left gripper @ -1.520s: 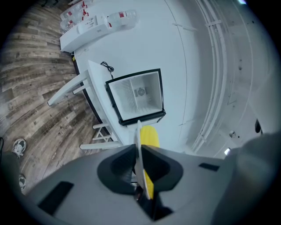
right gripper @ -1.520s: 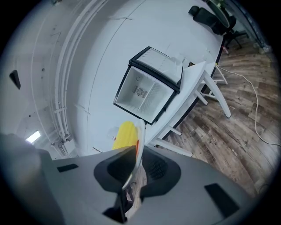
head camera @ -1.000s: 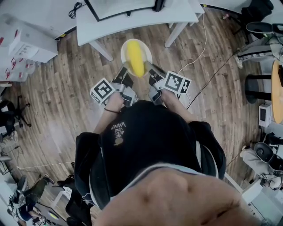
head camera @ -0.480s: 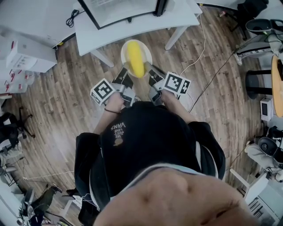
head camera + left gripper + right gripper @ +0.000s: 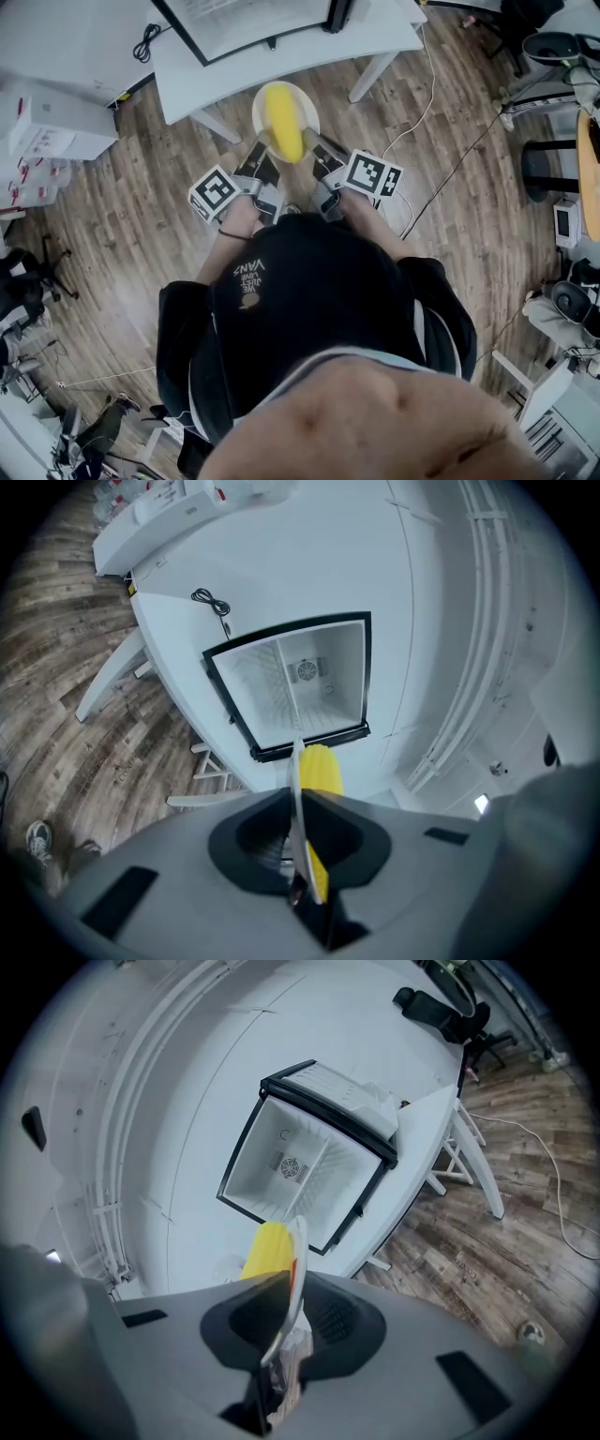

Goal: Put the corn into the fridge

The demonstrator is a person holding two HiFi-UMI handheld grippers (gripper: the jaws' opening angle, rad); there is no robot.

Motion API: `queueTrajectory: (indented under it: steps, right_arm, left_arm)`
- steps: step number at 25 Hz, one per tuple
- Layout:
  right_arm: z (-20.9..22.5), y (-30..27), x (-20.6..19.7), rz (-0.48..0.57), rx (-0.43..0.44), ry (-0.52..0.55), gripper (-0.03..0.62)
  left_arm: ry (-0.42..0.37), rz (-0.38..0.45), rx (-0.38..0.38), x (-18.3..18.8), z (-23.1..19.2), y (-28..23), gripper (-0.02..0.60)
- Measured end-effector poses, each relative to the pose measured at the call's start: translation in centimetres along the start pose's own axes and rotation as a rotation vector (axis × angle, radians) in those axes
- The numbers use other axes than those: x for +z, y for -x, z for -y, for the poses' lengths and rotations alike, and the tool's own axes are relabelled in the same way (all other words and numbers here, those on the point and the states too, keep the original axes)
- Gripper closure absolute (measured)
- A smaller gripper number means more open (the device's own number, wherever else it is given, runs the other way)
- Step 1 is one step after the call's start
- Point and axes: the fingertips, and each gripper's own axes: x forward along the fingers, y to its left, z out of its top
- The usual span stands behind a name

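Observation:
A yellow corn cob [image 5: 283, 120] lies on a white plate [image 5: 260, 101] held out in front of the person. My left gripper [image 5: 265, 148] is shut on the plate's left rim and my right gripper [image 5: 312, 148] on its right rim. In the left gripper view the plate [image 5: 298, 789] shows edge-on between the jaws, with the corn [image 5: 322, 769] to its right. The right gripper view shows the plate [image 5: 298, 1251] with the corn [image 5: 267, 1249] to its left. The small white fridge [image 5: 300, 682] [image 5: 300, 1162] stands open on a white table straight ahead, its inside bare.
The white table [image 5: 375, 33] carries the fridge [image 5: 246, 19] and a black cable [image 5: 142, 45]; its legs [image 5: 367, 77] stand just beyond the plate. White boxes [image 5: 52, 127] sit at left. Chairs and cables [image 5: 450, 159] are on the wooden floor at right.
Both grippers and the plate with the corn have moved toward the table and fridge. The grip on the plate is unchanged.

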Motion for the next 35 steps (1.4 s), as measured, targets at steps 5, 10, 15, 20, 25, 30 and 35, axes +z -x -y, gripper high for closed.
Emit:
queueTrajectory:
  steps: [5, 10, 15, 20, 25, 30, 35]
  right_arm:
    - [0.9, -0.5, 1.8, -0.011, 0.006, -0.001, 0.557]
    - [1.6, -1.8, 4.0, -0.044, 0.020, 0.007, 0.557]
    - [2.4, -3.0, 6.8, -0.073, 0.032, 0.020, 0.557]
    - [3.2, -4.3, 9.0, -0.102, 0.047, 0.030, 0.557]
    - [4.2, -5.3, 11.2, -0.141, 0.058, 0.041, 0.557]
    - [4.8, -6.3, 13.3, -0.176, 0.081, 0.054, 0.557]
    - [5.1, -7.5, 14.2, -0.217, 0.102, 0.065, 0.557]
  left_arm:
    - [-0.002, 0.014, 0.008, 0.2, 0.2, -2.0, 0.548]
    - [0.006, 0.049, 0.026, 1.1, 0.3, -4.0, 0.548]
    - [0.009, 0.082, 0.016, 1.8, 0.7, -6.8, 0.548]
    - [0.022, 0.111, 0.037, 2.6, 0.5, -9.1, 0.548]
    - [0.029, 0.145, 0.045, 3.0, 0.6, -11.3, 0.548]
    - [0.031, 0.188, 0.055, 3.5, 0.7, -13.3, 0.548]
    - [0.034, 0.235, 0.062, 4.2, 0.5, -14.1, 0.548]
